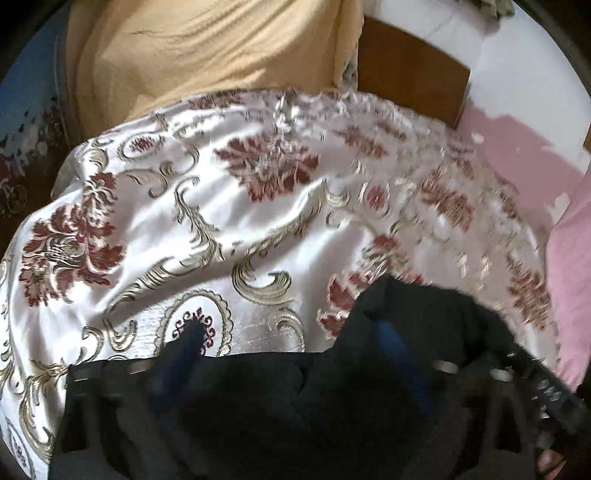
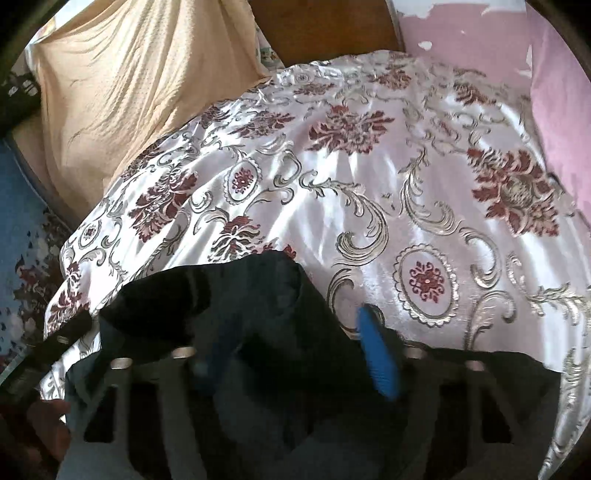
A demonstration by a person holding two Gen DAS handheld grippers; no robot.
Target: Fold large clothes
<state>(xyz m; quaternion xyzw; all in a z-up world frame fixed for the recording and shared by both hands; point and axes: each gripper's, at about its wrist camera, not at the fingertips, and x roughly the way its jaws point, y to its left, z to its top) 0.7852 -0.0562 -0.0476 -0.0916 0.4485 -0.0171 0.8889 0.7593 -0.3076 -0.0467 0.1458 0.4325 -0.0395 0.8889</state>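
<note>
Left wrist: left hand-held gripper (image 1: 291, 354) clamps black garment (image 1: 406, 332) | right hand-held gripper (image 2: 295, 354) clamps it too | bedspread (image 2: 369, 177) beneath

A shiny white bedspread (image 2: 369, 184) carries maroon flower motifs, pale gold-grey scrolls and scalloped oval medallions with small maroon rosettes at their centres. Over its near edge lies a black garment (image 2: 240, 314), plain and unpatterned, and the gripper fingers (image 2: 376, 354) showing against it are bright blue on black frames. Behind the bedspread hangs a plain cream-yellow cloth (image 1: 207, 48), beside a brown wooden headboard (image 1: 410, 74), a pink wall (image 2: 461, 33) with white patches, and a blue floor covering (image 2: 22, 206) with dark red and white figures.
</note>
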